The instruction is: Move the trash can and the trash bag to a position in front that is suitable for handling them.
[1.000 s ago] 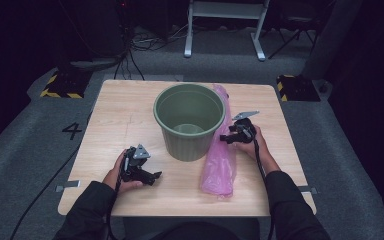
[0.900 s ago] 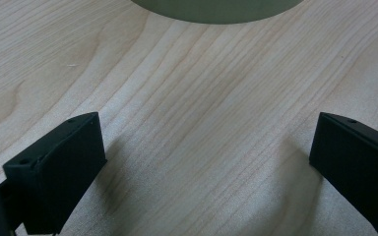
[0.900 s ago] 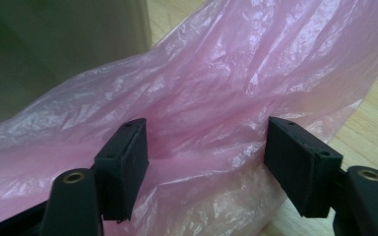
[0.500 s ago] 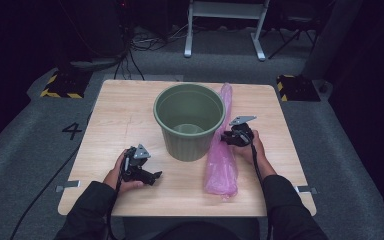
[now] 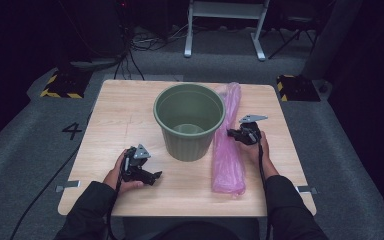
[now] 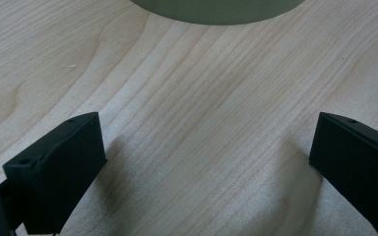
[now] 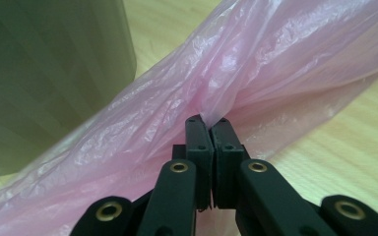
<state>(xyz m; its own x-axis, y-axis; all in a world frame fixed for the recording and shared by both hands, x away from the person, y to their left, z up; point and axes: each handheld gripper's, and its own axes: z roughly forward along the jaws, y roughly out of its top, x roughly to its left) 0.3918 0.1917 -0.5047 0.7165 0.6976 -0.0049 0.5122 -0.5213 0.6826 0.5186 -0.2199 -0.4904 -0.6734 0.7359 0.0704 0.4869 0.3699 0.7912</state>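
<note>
A green bucket (image 5: 188,120) stands upright in the middle of the wooden table (image 5: 125,107). A long pink plastic bag (image 5: 228,145) lies flat along the bucket's right side. My right gripper (image 5: 231,134) is at the bag's middle, shut on a pinch of the pink film (image 7: 211,101), with the bucket wall (image 7: 49,73) close on the left. My left gripper (image 5: 155,176) rests low on the table at the front left, open, with bare wood between its jaws. The bucket's base (image 6: 216,10) sits just ahead of it.
Beyond the table's far edge the grey floor holds a metal stand (image 5: 225,25), cables (image 5: 145,42) and yellow-black striped blocks (image 5: 60,85) at both far corners. A cable runs from the left gripper off the front edge.
My right gripper has shifted slightly toward the bag's middle and closed on its film. The left gripper has stayed where it was.
</note>
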